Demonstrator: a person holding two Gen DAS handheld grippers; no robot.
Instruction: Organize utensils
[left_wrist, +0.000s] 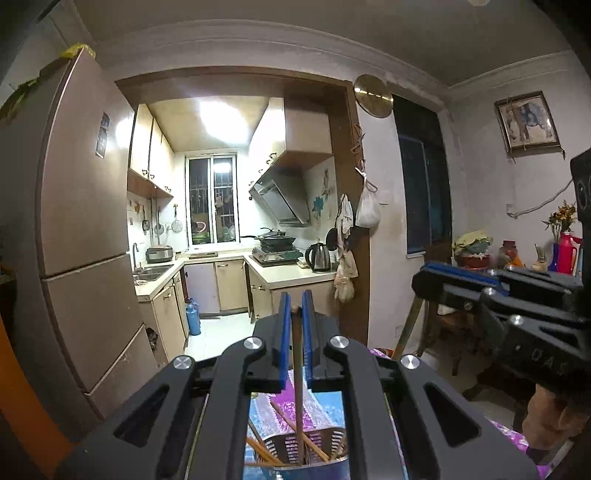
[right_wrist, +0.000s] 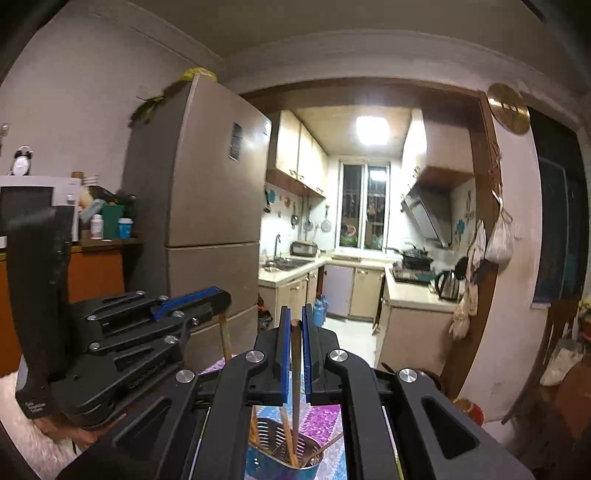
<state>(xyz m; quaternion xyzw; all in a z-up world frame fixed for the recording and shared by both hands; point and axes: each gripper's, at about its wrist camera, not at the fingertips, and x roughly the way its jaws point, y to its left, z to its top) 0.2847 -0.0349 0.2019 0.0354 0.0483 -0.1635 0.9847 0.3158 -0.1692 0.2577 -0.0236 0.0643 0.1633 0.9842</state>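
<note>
Where jaws close: chopstick (right_wrist: 295, 354), right gripper (right_wrist: 294, 325).

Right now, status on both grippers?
Left gripper, right gripper: each shut on a chopstick. Both above the holder. Nothing in the way.

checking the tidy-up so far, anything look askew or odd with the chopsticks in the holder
Somewhat. The chopsticks in the holder lean and cross at different angles instead of standing together. Each gripper, left and right, is shut on one more chopstick above the holder. Nothing looks spilled or broken.
</note>
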